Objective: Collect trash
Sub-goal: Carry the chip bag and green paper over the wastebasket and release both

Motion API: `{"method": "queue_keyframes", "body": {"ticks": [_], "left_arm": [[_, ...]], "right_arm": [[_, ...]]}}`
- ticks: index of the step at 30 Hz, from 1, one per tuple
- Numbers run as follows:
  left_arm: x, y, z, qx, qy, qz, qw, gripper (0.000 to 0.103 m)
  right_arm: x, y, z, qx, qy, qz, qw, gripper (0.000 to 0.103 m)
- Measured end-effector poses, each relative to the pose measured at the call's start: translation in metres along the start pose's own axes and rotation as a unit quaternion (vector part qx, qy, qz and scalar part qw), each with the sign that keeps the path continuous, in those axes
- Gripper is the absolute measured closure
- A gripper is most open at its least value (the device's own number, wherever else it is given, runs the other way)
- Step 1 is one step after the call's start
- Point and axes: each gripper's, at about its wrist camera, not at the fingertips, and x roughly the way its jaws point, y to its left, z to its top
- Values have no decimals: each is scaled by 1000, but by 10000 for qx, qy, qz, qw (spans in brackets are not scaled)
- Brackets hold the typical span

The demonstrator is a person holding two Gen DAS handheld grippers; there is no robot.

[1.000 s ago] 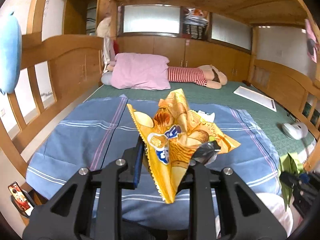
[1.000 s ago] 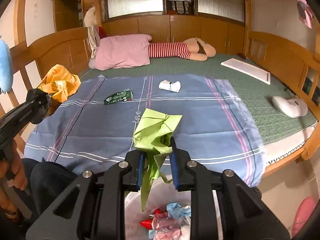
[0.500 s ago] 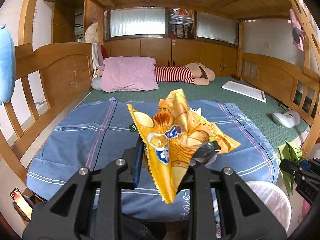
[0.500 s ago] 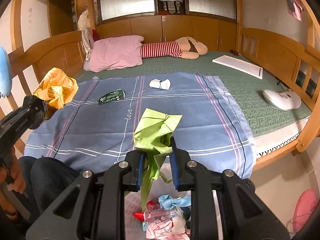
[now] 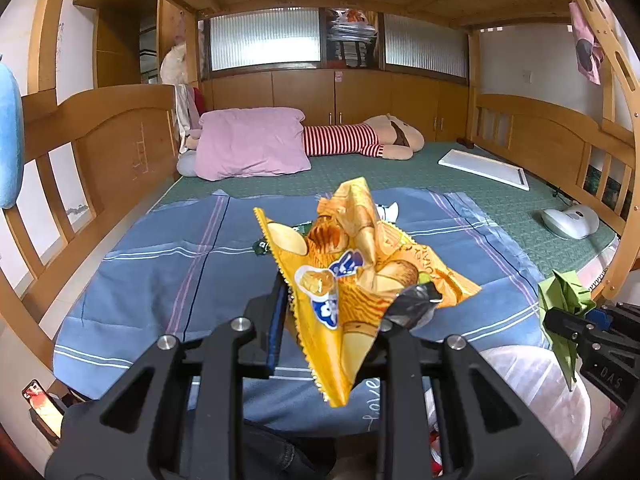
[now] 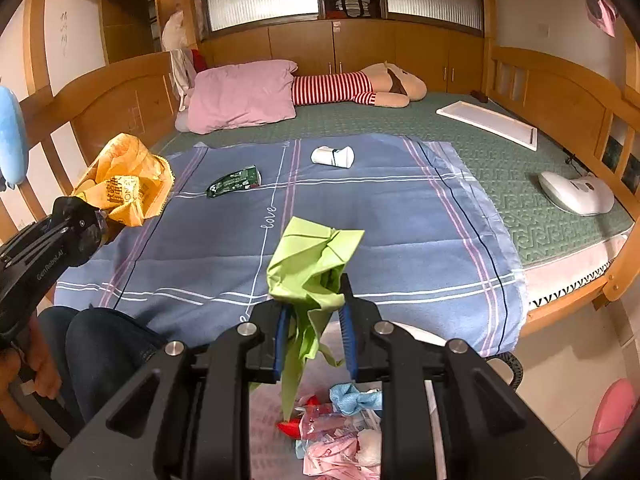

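Note:
My left gripper (image 5: 332,312) is shut on a crumpled yellow snack bag (image 5: 352,264) and holds it over the near edge of the blue blanket (image 5: 168,272); bag and gripper also show in the right wrist view (image 6: 124,184). My right gripper (image 6: 314,320) is shut on a crumpled green paper (image 6: 312,264), which hangs above a trash bin (image 6: 340,428) holding several wrappers. The green paper also shows in the left wrist view (image 5: 564,300). A dark green wrapper (image 6: 234,182) and a white crumpled cup (image 6: 332,156) lie on the blanket.
A pink pillow (image 6: 240,96), a striped plush toy (image 6: 360,84), a white board (image 6: 488,124) and a white device (image 6: 576,192) lie on the green mattress. Wooden bed rails (image 5: 100,148) stand left and right. My knee (image 6: 100,344) is at lower left.
Both grippers have drawn back from the bed with their trash still held. The trash bin shows more fully beneath the right gripper.

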Motion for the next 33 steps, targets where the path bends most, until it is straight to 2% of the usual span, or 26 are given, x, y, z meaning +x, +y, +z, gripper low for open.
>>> {"method": "queue_keyframes", "body": {"ticks": [5, 10, 17, 19, 22, 24, 26, 29, 32, 33], "left_arm": [[-2, -1, 1, 43, -9, -69, 10000, 78], [-1, -6, -2, 176, 58, -297, 9994, 78], [1, -17, -6, 323, 145, -556, 9978, 78], [2, -19, -8, 337, 183, -612, 9974, 78], [6, -22, -10, 367, 291, -726, 9963, 78], [9, -24, -12, 355, 394, -828, 9952, 78], [14, -25, -13, 341, 512, -989, 9932, 78], [23, -27, -18, 275, 814, -1415, 9862, 78], [29, -42, -27, 548, 1022, -1763, 9775, 78], [30, -51, -32, 699, 1135, -1969, 9713, 78]], "right_arm": [[-2, -5, -6, -2, 96, -81, 9999, 80], [5, -18, -25, 48, 439, -242, 9987, 80], [39, -49, -77, 447, 1502, -482, 9865, 80], [47, -53, -85, 549, 1710, -528, 9823, 75], [57, -60, -100, 832, 1997, -465, 9752, 57], [60, -65, -104, 1018, 2124, -445, 9708, 38], [55, -74, -104, 1239, 2034, -491, 9700, 34], [39, -94, -94, 1826, 1677, -398, 9680, 33], [18, -115, -85, 2336, 1172, -440, 9642, 33], [10, -121, -83, 2455, 986, -520, 9630, 32]]}}
